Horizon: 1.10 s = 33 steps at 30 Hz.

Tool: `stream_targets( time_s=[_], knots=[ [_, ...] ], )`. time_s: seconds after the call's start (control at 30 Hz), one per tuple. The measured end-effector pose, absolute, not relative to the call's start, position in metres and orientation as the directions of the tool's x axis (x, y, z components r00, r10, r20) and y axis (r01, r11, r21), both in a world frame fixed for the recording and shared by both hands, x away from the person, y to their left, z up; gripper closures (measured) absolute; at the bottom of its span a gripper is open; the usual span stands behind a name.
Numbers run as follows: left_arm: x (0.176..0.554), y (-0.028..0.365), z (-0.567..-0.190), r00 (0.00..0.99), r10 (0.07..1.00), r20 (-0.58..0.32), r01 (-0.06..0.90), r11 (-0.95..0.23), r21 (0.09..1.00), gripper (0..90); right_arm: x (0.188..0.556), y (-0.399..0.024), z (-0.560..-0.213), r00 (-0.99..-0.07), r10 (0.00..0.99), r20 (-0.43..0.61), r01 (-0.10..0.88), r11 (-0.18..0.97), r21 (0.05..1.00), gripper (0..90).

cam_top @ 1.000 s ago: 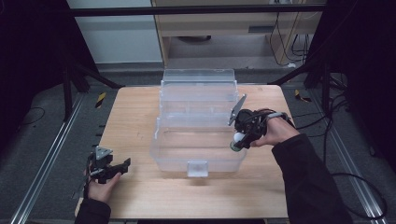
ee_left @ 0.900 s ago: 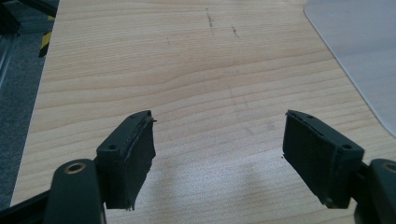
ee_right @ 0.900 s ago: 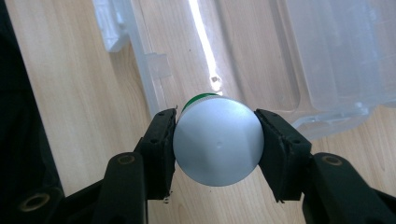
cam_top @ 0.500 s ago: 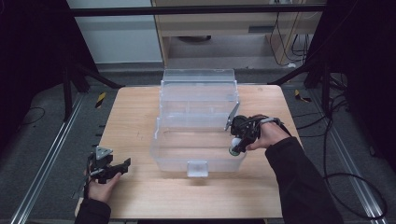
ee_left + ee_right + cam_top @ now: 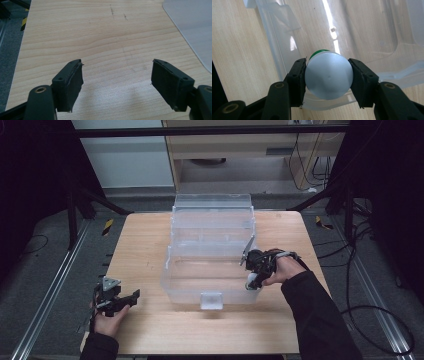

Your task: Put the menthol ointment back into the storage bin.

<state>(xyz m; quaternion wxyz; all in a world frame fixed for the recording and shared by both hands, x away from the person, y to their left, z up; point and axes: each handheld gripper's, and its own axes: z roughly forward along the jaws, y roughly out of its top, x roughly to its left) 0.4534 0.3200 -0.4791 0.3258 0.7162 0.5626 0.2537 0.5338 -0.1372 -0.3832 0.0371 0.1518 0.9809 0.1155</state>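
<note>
Now the right gripper (image 5: pixel 328 75) pinches a white bottle (image 5: pixel 328 76) (green band at its far end) over the near right corner of the clear box (image 5: pixel 210 270). Left gripper (image 5: pixel 117 75), jaws spread, hovers above bare table (image 5: pixel 100 37), well left of the box.

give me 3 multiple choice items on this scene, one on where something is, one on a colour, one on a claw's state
1. Where is the right claw?
A. at the clear box's near right corner
B. off the table
C. by the left claw

2. What colour band shows behind the white round object?
A. red
B. green
C. yellow

3. How is the left claw?
A. shut on a lid
B. shut, empty
C. open, empty

Answers: 1 A, the high view shows it at the clear box corner. 2 B, a green edge shows in the right gripper view. 3 C, its jaws stand apart over the bare table.
</note>
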Motion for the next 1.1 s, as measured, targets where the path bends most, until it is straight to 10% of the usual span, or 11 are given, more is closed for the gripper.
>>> stream_targets(
  time_s=[1.1],
  knots=[
    [0.454, 0.32, -0.48, 0.241, 0.971, -0.005, 0.646, -0.156, 0.748, 24.7, 0.524, -0.146, -0.382, -0.934, 0.352, -0.056, 0.318, 0.894, 0.314, 44.8]
  ],
)
